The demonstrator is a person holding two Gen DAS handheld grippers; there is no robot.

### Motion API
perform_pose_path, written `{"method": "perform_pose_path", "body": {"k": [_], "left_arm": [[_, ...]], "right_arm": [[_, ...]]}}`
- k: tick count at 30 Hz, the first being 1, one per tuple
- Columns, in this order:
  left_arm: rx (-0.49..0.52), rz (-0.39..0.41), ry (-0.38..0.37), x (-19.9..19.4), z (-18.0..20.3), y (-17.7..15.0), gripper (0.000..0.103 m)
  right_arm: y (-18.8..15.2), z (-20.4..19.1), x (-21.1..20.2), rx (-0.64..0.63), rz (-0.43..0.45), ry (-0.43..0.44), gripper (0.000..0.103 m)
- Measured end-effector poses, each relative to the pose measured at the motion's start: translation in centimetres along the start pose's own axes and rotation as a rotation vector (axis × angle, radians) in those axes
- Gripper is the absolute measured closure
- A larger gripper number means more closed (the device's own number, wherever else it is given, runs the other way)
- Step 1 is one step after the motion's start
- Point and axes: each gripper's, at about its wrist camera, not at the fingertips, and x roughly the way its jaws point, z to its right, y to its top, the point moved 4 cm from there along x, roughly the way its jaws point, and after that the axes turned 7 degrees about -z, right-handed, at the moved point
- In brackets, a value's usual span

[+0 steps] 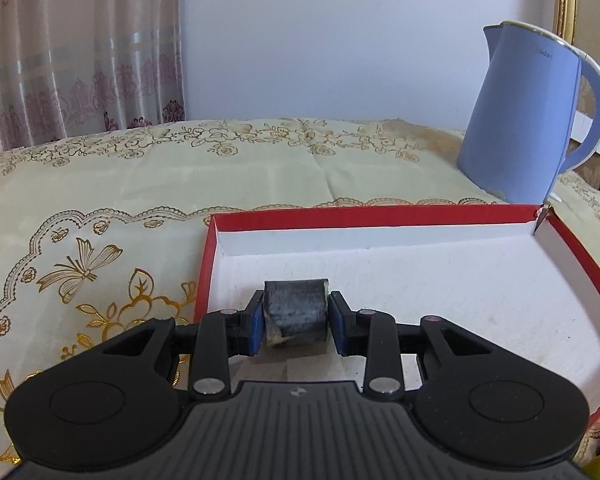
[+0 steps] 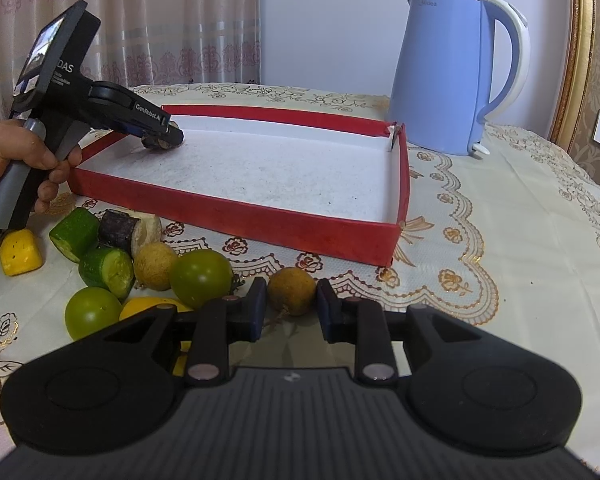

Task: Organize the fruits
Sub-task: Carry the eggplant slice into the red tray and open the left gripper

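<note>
A red-walled tray [image 2: 236, 216] sits mid-table. Over its far left corner, the left gripper [image 1: 296, 318] pinches a dark cane piece [image 1: 294, 316], apparently about to set it down. Nearer, the right gripper [image 2: 291, 308] clamps a brown round fruit [image 2: 292, 290], which likely goes in the tray next.

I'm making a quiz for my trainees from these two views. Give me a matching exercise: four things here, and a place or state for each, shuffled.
Things:
1. dark sugarcane piece
2. brown round fruit
3. blue kettle
4. yellow chunk

Places or states:
A. standing on the tablecloth behind the red box
B. clamped in the left gripper, over the box
C. lying beside the green pieces, outside the box
D. between the right gripper's fingers

Pairs: 1-B, 2-D, 3-A, 4-C
</note>
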Motion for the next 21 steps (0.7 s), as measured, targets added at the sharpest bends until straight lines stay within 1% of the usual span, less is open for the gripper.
{"method": "perform_pose_path", "body": {"k": [8,21], "left_arm": [[0.008,0.002,0.006,0.10,0.10,-0.09,0.071],[-0.023,0.013,-0.026,-0.25,-0.24,0.01,0.071]], "right_arm": [[0.01,0.00,0.00,-0.003,0.000,-0.002,0.078],[-0.02,-0.01,0.00,-0.006,0.000,-0.004,0.078]]}}
